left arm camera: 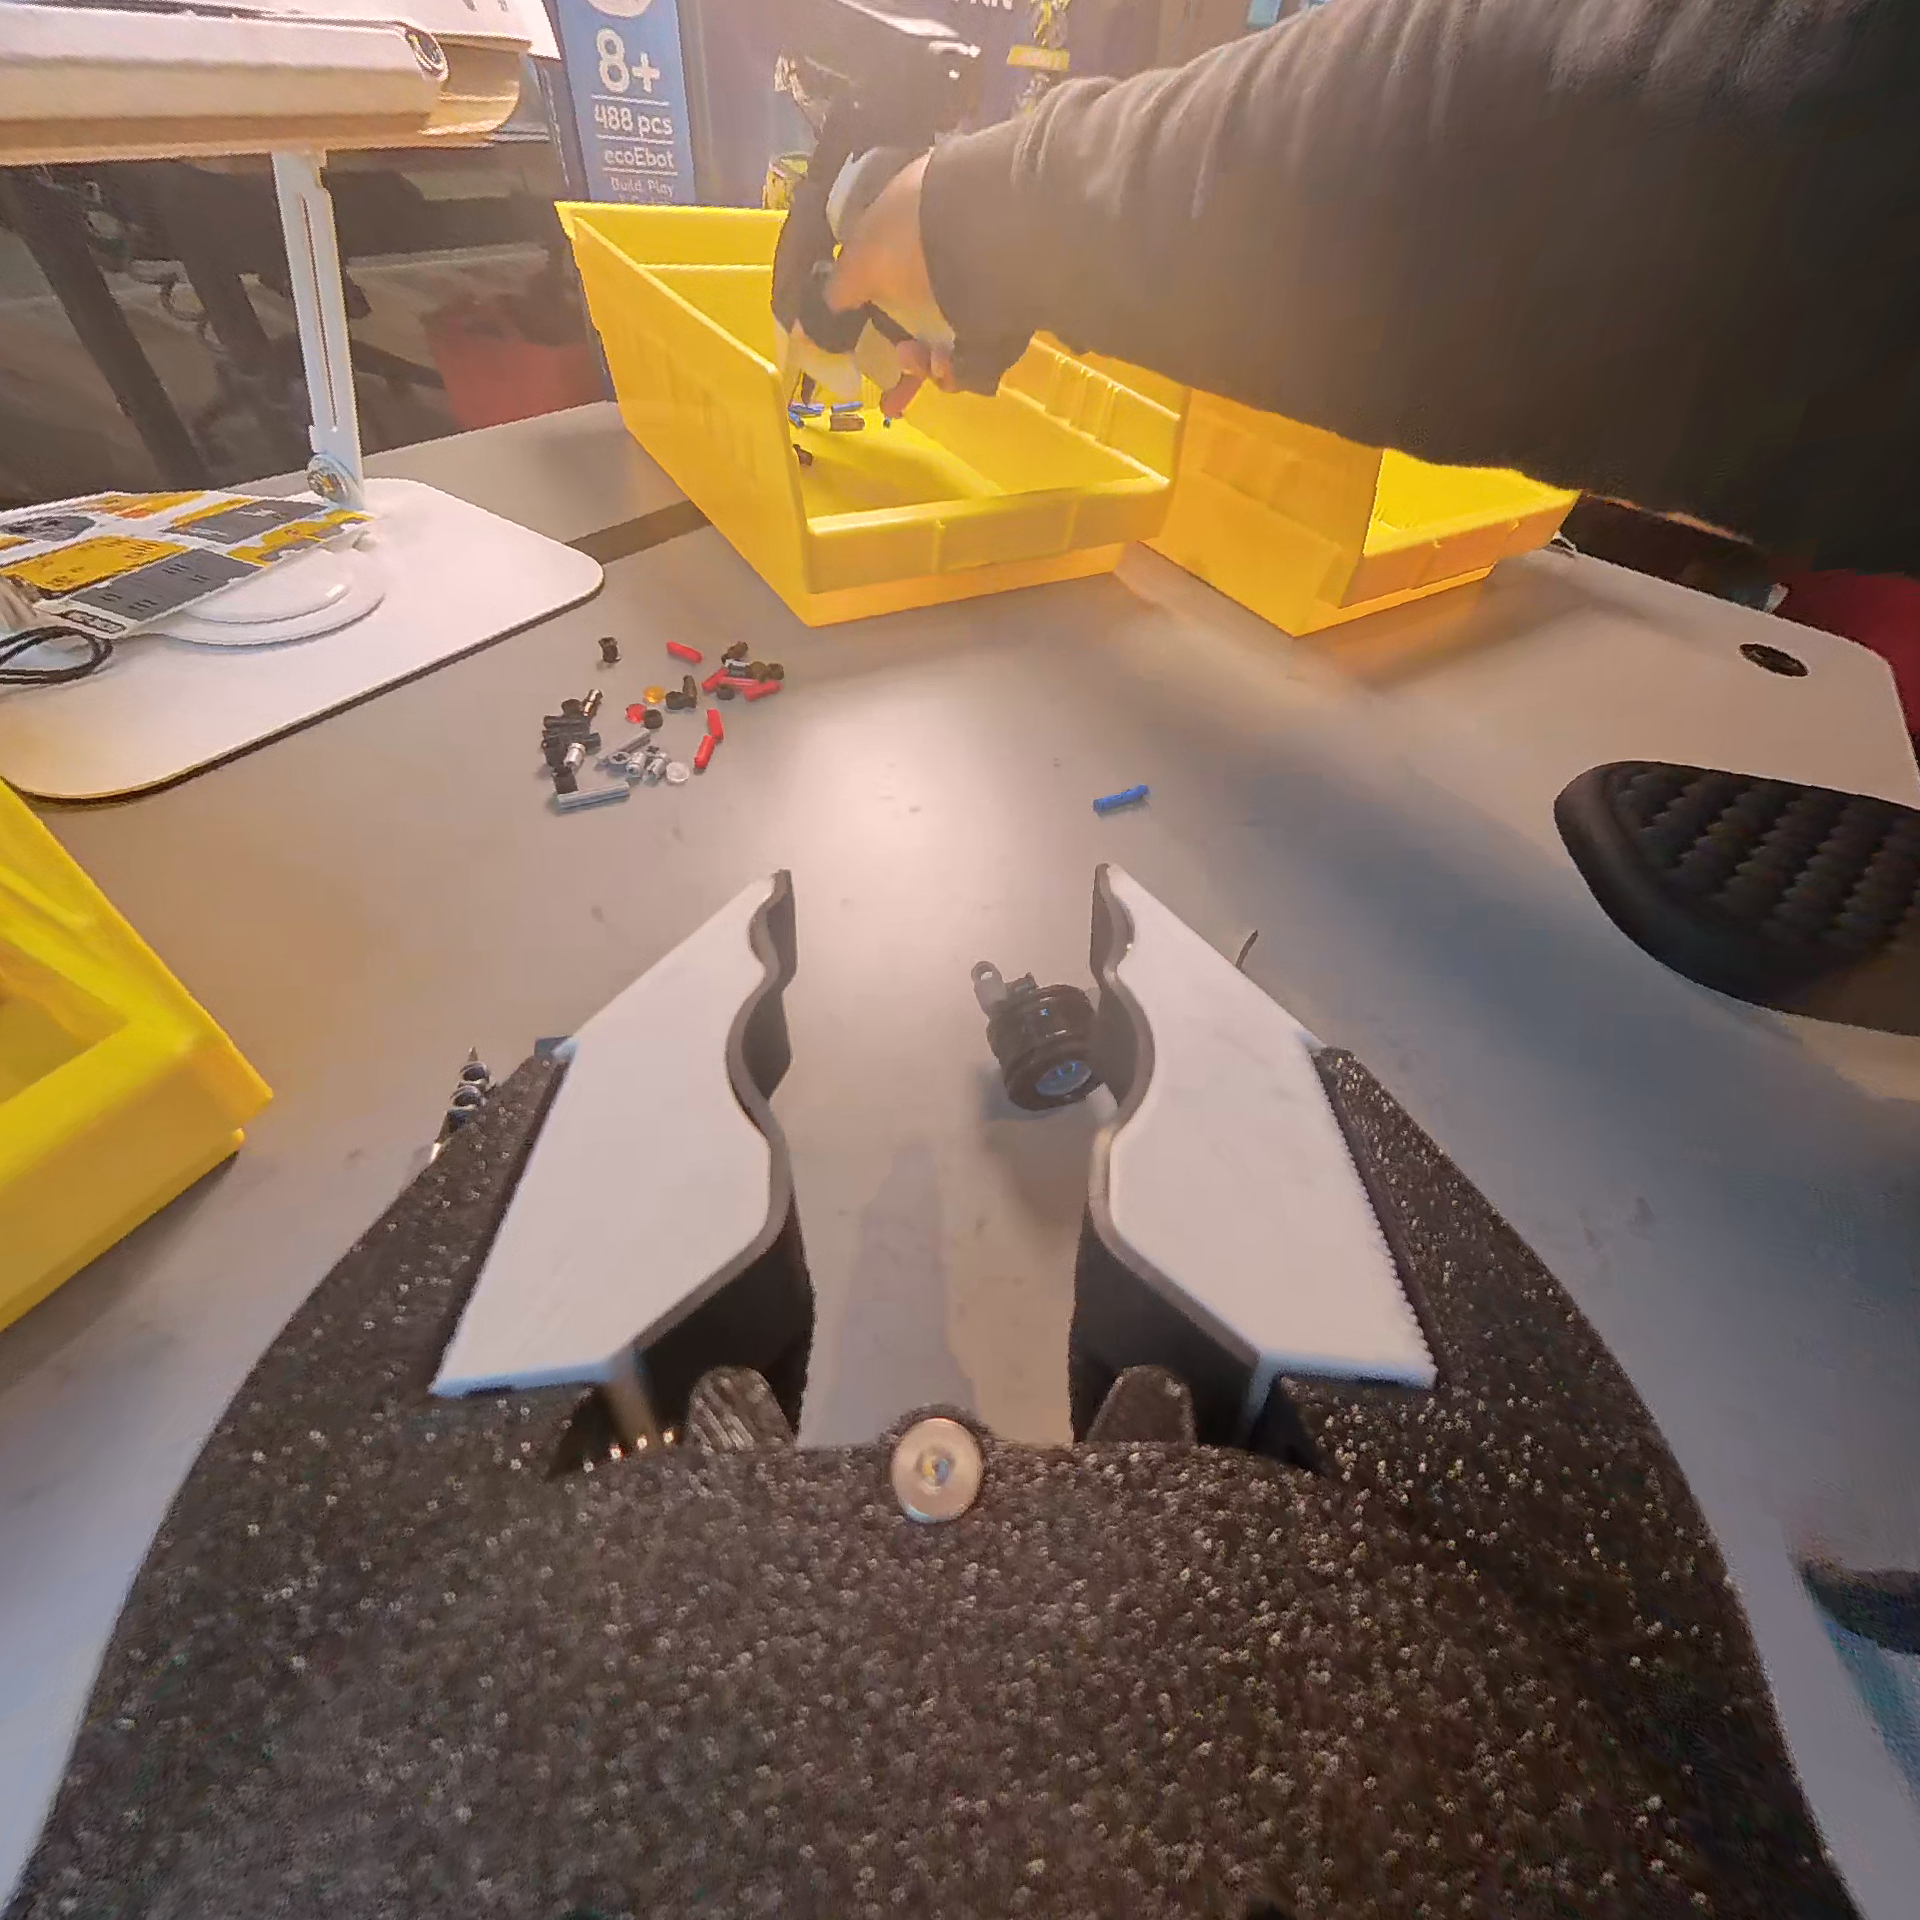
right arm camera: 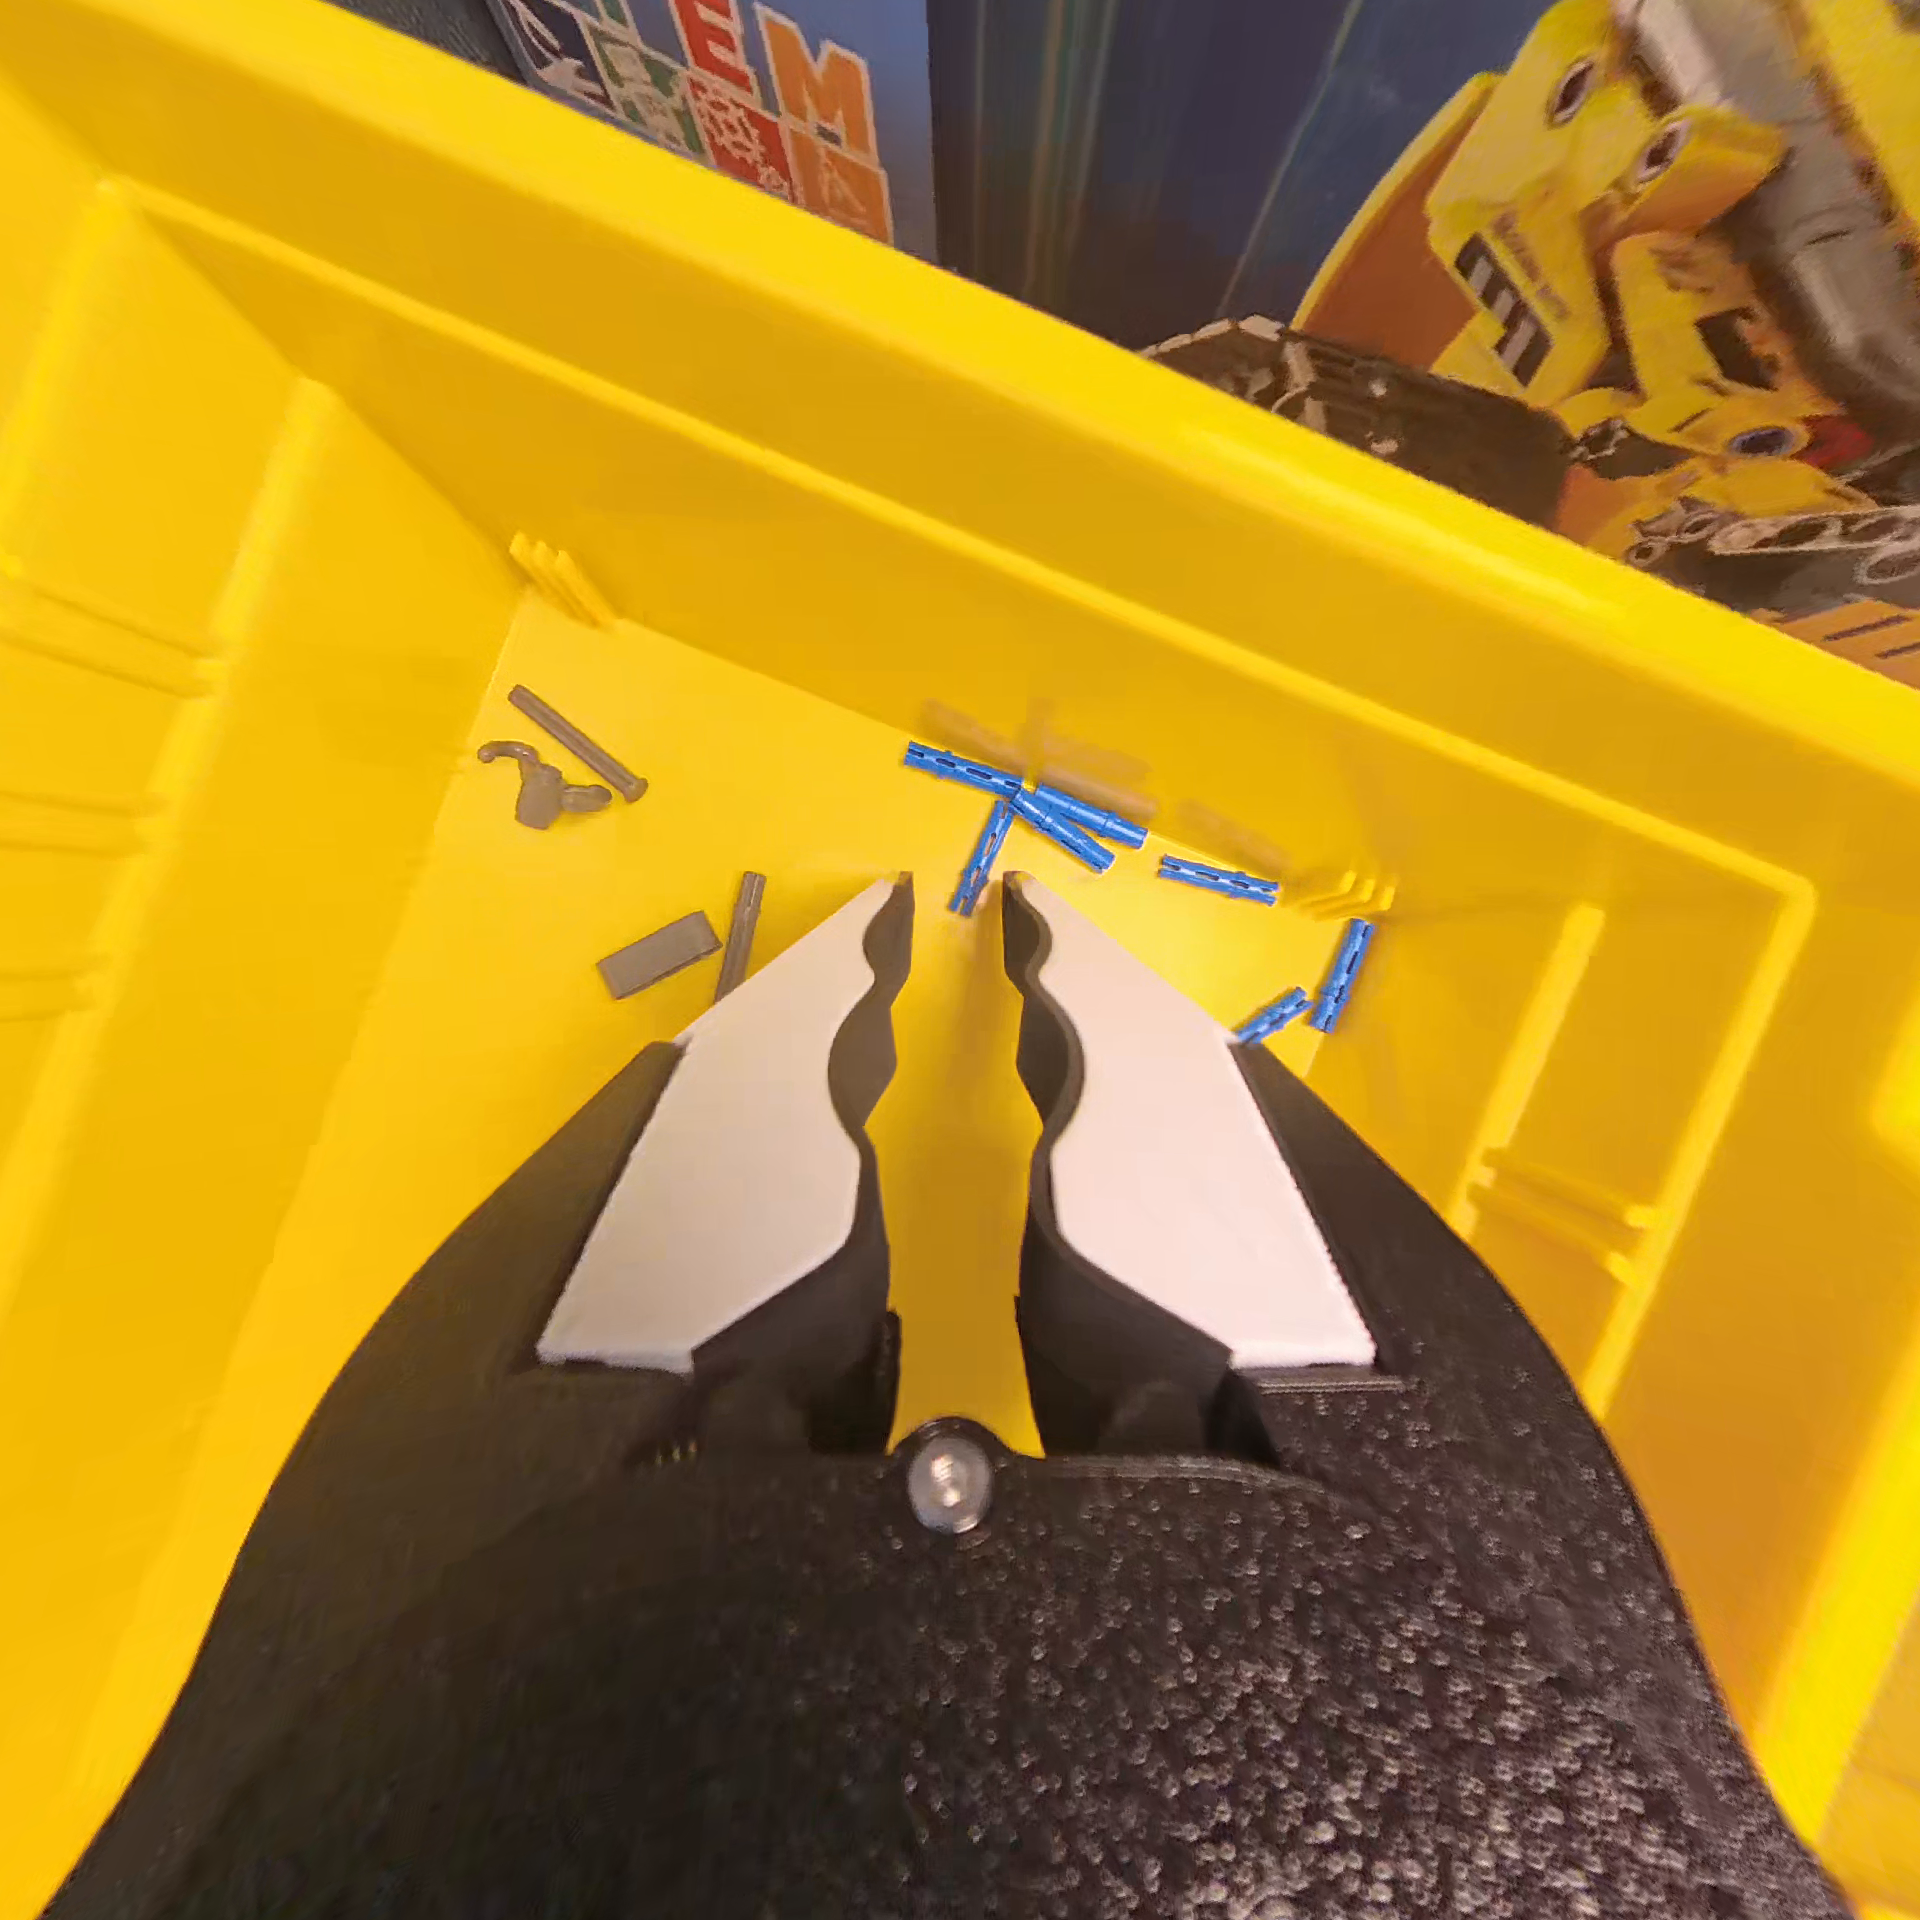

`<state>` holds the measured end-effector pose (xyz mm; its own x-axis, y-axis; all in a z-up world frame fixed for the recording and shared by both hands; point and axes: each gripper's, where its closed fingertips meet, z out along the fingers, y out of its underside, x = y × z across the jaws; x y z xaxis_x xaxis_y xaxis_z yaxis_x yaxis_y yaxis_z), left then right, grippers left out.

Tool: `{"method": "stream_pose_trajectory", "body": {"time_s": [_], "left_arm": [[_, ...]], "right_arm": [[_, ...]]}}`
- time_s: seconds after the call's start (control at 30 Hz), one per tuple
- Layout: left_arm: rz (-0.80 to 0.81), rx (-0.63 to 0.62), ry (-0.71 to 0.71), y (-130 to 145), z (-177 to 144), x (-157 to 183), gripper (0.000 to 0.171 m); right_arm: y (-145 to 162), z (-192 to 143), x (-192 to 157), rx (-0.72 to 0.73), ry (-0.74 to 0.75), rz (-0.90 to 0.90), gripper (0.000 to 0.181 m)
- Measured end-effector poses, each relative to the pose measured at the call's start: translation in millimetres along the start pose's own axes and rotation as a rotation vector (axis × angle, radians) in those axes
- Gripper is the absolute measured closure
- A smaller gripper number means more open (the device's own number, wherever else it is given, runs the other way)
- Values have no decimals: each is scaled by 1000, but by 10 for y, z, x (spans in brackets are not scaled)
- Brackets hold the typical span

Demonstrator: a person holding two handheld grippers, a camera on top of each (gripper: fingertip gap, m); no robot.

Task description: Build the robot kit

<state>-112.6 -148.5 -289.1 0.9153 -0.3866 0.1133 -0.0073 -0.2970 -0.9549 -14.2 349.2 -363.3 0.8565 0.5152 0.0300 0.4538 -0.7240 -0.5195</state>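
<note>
My left gripper (left arm camera: 940, 894) is open and low over the grey table (left arm camera: 1351, 1039). A small black wheel piece (left arm camera: 1039, 1044) lies between its fingers, close against the right finger. My right gripper (right arm camera: 956, 883) is inside a yellow bin (right arm camera: 727, 468), with its jaws a narrow gap apart and holding nothing. One of several blue pins (right arm camera: 982, 862) lies just beyond its tips. Grey parts (right arm camera: 660, 954) lie to its left. In the left wrist view a sleeved hand holds the right gripper (left arm camera: 821, 343) over that bin (left arm camera: 987, 520).
A pile of small red, black and grey parts (left arm camera: 655, 717) and one blue pin (left arm camera: 1120, 800) lie on the table. There is a second yellow bin (left arm camera: 1455, 540), a third at the left (left arm camera: 104, 1091), a white stand base (left arm camera: 416, 613) and a black mesh object (left arm camera: 1766, 883). The left gripper's tips are roughly 50 cm from the right gripper's.
</note>
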Motion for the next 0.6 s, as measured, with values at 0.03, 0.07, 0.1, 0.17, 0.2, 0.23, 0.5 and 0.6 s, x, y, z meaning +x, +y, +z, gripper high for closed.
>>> {"method": "stream_pose_trajectory", "body": {"time_s": [0.03,0.07,0.1,0.17,0.2,0.23,0.5,0.6], "left_arm": [[-4,2,1,-3,-2,-5,115],[-6,1,-1,1,-2,-15,115],[-9,-2,-4,11,1,-27,115],[-17,-8,-6,31,7,-45,115],[-21,-9,-5,36,10,-48,115],[-22,-9,-4,38,12,-48,116],[16,-25,-44,84,24,-95,115],[37,-16,-55,48,6,-94,115]], "right_arm": [[21,41,6,-8,3,2,166],[32,75,18,-5,8,8,168],[8,88,4,18,-7,27,173],[-11,105,-6,40,-24,47,176],[-11,105,-7,42,-27,43,176],[-6,100,-10,38,-33,41,176],[-144,-1125,-697,290,-291,-246,176],[347,-1992,-1271,402,-461,-510,176]]}}
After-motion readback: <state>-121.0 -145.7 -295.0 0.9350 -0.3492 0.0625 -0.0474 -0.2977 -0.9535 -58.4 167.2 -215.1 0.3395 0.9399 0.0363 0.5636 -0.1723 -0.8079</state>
